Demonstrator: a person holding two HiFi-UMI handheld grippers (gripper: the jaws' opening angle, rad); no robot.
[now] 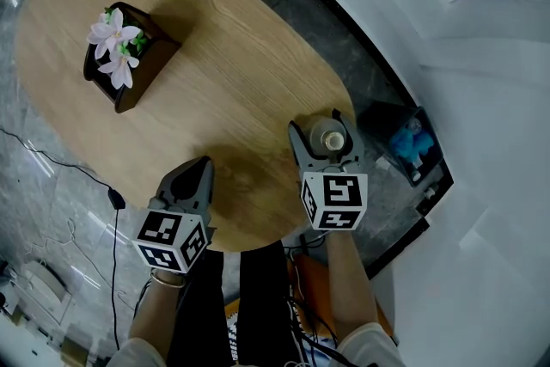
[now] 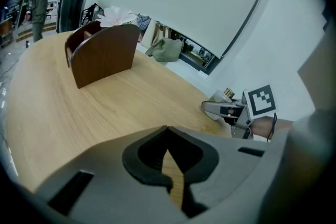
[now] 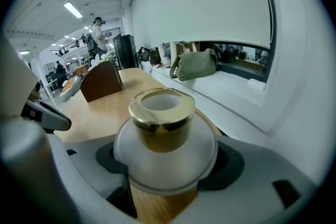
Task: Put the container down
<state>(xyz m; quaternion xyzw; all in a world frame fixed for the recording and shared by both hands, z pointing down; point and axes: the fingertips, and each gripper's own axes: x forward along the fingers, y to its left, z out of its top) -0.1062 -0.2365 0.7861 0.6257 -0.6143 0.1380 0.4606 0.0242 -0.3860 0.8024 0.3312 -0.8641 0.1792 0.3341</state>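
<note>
Oval wooden tabletop (image 1: 232,73) seen from above, with the person standing at its near edge and holding a tool in each hand.

Right tool (image 1: 320,126): jaws pinching the container (image 3: 164,139), one dark pad on each side of its round frosted white body. The container stands upright, its gold collar and open mouth facing up. It sits over the tabletop's right near edge. Whether its base touches the wood cannot be told.

Left tool (image 2: 168,148): jaws pressed together, tips meeting, with a strip of wood grain showing through the slit behind them. It hangs over the near edge, well apart from the right tool and to its left.

Far left of the tabletop: a dark wooden box (image 1: 131,69) holding pale pink flowers (image 1: 116,43), well apart from both tools.

Surroundings: grey stone floor (image 1: 43,168) with a thin black cable (image 1: 114,223) at left. A white ledge runs along the right, and a green bag (image 3: 197,64) lies on it by the window.
</note>
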